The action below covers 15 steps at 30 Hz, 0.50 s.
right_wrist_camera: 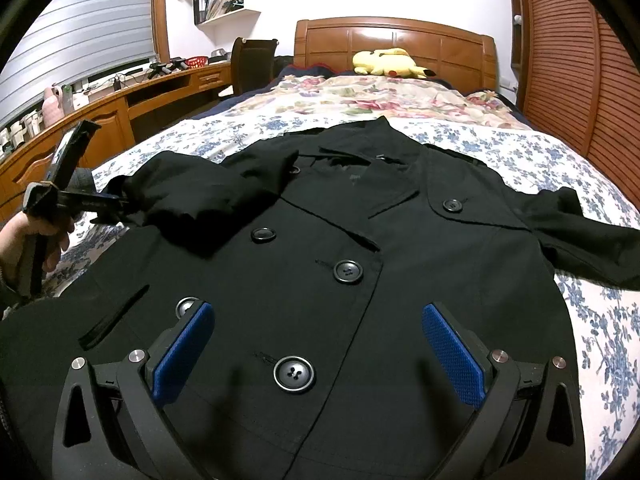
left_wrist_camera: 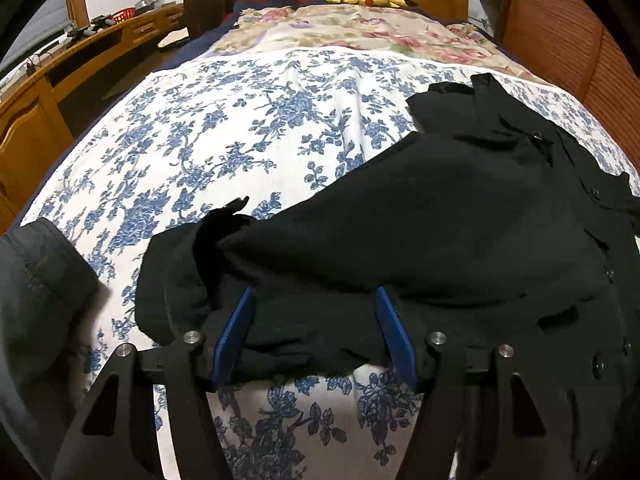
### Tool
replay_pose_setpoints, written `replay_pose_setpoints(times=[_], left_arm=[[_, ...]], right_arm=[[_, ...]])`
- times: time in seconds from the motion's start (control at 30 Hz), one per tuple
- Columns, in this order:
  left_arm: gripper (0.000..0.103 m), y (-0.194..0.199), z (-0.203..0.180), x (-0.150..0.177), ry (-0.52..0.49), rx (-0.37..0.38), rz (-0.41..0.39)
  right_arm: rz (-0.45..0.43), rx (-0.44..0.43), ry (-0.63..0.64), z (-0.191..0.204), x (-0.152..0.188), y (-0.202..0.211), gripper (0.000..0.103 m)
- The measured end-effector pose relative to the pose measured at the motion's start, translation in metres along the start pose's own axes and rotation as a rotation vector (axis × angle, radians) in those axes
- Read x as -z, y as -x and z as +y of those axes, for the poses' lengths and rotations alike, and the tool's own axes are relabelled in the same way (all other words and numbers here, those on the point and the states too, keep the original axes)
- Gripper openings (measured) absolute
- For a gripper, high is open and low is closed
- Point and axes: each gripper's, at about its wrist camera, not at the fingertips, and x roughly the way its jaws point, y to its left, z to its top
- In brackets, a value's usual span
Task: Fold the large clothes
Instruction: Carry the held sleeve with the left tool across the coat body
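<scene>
The black coat (right_wrist_camera: 360, 264) lies face-up on the bed (right_wrist_camera: 500, 148). Its near sleeve (left_wrist_camera: 400, 232), long axis running ahead-right, sits between the half-open left tongs (left_wrist_camera: 314, 320), unpinched; the wide, empty right tongs (right_wrist_camera: 318, 344) hover over its front.

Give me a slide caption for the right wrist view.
Right tongs open above a black double-breasted coat spread on the floral bedspread, one sleeve folded in.

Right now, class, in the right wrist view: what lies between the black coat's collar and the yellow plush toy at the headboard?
In the right wrist view, between the coat and the plush toy lie a strip of blue-flowered sheet, then the pink floral blanket.
</scene>
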Motion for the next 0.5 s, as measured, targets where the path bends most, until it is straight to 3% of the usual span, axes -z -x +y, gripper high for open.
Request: replay_pose_setpoints(times=[0.1,0.13,0.23,0.5], left_arm=[[0.039,-0.002,-0.003,-0.002,-0.012,0.049,0.018],[0.027,-0.002,-0.007,-0.003,-0.023,0.055,0.020],[0.002,0.003,-0.020,-0.004,-0.067,0.035,0.016],[0.000,0.055,-0.058,-0.017,-0.133,0.038,-0.130]], right_arm=[[-0.005,0.003,-0.005,-0.001,0.001,0.003,0.103],[-0.005,0.004,-0.007,-0.001,0.002,0.005,0.103],[-0.008,0.007,-0.007,0.000,0.002,0.008,0.103],[-0.021,0.012,0.005,-0.003,0.010,0.028,0.103]])
